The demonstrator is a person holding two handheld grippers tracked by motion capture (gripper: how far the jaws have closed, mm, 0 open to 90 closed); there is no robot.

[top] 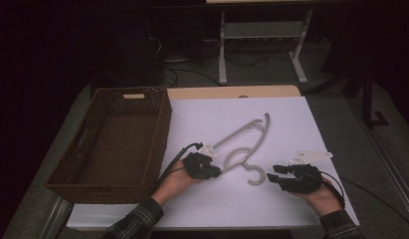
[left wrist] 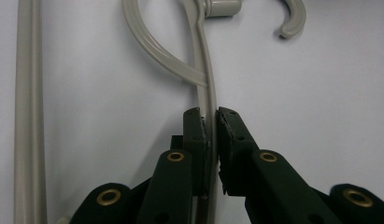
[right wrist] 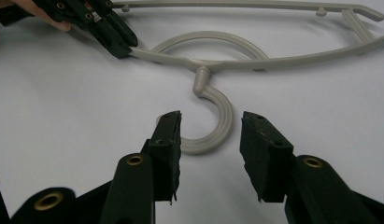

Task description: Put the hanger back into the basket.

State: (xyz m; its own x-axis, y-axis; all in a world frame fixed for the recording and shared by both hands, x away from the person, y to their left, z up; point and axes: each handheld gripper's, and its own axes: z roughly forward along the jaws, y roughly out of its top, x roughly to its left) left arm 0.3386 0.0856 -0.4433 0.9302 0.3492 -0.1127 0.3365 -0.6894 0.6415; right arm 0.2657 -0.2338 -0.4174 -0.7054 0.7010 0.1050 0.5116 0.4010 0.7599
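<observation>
hanger (top: 247, 137), pale grey plastic, lies flat on the white table top (top: 202, 124) a little right of the middle of the high view, its long bar running from lower left up to the upper right and its hook (top: 255, 175) curling at the lower end. no brand, label or writing can be read on it or on anything around it.

left gripper (top: 212, 172) is clenched on the hanger's thin curved arm; in the left gripper view the two black jaws press the grey strip from both sides, at the centre of the frame, with the hook at the upper right and the straight bar down the left edge. the left hand (top: 174, 179) holds it from below.

right gripper (top: 272, 176) is released, its jaws spread wide; in the right gripper view they sit low in the frame either side of the hook's curve, not touching it. the right hand (top: 321, 196) comes in at the lower right.

brown woven basket (top: 112, 144) stands at the left of the high view, its right wall just beside the hanger's end. bare white surface lies open above and to the right of the hanger, up to the table's far wooden edge (top: 232, 92) and right edge.
</observation>
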